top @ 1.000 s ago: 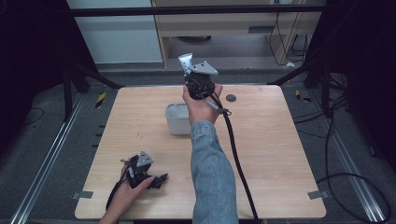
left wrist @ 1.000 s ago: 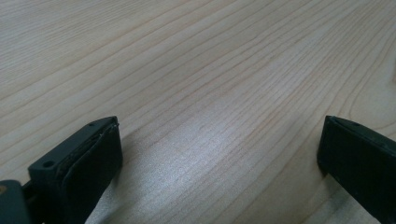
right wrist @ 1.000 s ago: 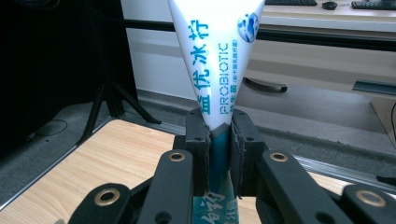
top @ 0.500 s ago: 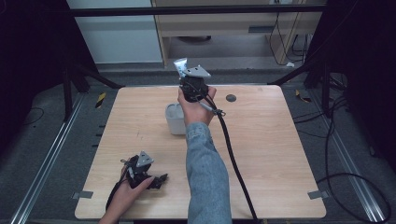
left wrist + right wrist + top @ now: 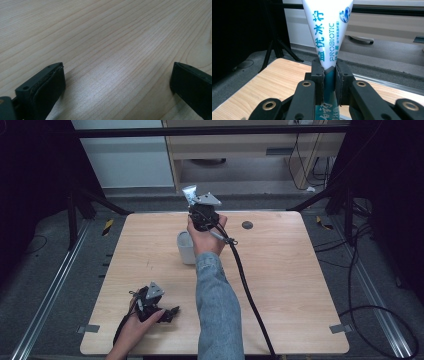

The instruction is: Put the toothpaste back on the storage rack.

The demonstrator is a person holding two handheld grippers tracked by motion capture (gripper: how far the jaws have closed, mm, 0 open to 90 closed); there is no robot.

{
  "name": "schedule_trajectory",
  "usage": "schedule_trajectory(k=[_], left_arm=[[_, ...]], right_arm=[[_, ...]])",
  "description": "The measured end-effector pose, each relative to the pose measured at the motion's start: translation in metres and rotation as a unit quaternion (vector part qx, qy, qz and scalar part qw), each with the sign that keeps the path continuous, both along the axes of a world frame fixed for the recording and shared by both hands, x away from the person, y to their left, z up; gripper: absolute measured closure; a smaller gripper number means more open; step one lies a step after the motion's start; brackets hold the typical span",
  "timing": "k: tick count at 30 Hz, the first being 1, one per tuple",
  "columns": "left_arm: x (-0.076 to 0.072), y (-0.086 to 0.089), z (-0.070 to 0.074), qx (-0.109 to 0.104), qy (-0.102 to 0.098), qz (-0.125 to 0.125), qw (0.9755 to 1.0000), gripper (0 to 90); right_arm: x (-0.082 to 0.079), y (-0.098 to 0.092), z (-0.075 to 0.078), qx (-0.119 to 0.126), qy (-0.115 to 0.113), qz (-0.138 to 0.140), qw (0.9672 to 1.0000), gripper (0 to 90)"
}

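1. My right gripper (image 5: 329, 75) is clamped on a white-and-blue tube (image 5: 329, 27), which sticks up past its jaws.
2. A white cup (image 5: 185, 247) stands just below it.
3. My left gripper (image 5: 117, 82) rests on the table (image 5: 112, 37), jaws apart.

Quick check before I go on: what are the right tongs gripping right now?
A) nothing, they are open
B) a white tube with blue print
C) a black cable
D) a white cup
B: in the right gripper view the right tongs are clamped on a white tube with blue print, while the white cup stands apart on the table.
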State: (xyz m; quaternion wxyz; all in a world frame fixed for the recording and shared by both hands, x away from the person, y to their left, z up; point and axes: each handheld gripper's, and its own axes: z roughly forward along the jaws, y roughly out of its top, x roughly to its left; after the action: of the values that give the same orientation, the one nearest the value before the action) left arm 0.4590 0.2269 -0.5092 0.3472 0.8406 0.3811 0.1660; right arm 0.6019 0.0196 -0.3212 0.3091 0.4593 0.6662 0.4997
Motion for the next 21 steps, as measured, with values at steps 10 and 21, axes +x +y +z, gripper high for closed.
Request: schedule_trajectory(k=[10, 21], left_arm=[[0.0001, -0.0002, 0.0000, 0.000, 0.000, 0.000, 1.0000, 0.0], [0.0001, -0.0004, 0.0000, 0.000, 0.000, 0.001, 1.0000, 0.0]], right_arm=[[-0.0006, -0.0018, -0.0046, -0.003, 0.005, 0.000, 1.0000, 79.4], [0.0058, -0.0012, -0.0096, 0.005, 0.007, -0.001, 1.0000, 79.4]])
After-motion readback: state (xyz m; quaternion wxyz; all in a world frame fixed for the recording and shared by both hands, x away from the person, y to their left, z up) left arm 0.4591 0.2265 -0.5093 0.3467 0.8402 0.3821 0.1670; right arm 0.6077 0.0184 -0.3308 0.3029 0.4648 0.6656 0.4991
